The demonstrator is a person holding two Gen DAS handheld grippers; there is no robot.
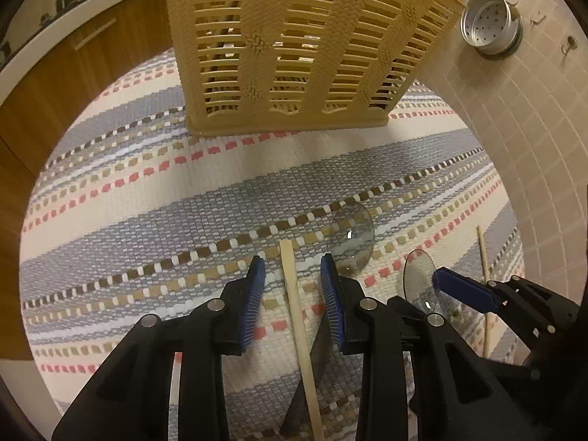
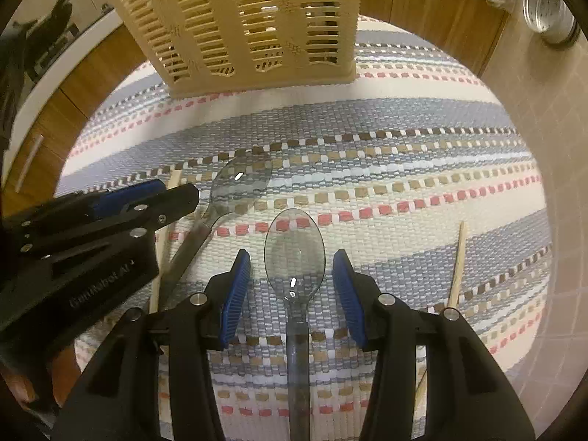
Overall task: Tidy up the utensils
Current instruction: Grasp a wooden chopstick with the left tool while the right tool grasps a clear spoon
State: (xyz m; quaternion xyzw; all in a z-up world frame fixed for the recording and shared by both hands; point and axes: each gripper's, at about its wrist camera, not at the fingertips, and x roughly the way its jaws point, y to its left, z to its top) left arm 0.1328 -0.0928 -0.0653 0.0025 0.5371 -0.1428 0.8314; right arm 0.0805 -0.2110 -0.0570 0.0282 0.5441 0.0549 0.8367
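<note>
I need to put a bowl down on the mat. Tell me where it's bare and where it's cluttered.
Bare: the wide band of mat between the basket and the spoon bowls. Crowded: the near strip, where two clear spoons, two chopsticks and both open hand-held grippers sit.

1. Warm, yellowish indoor light; moderately dim in both views.
2. Strong fisheye curvature; black vignette rings each frame's edge.
3. Small white glints on clear spoon bowl [image 2: 294, 253] and second spoon [image 1: 352, 235].
4. Soft shadow under slotted basket [image 1: 294, 47] on striped mat [image 1: 147, 183].
5. Centre sharp; periphery slightly soft.
</note>
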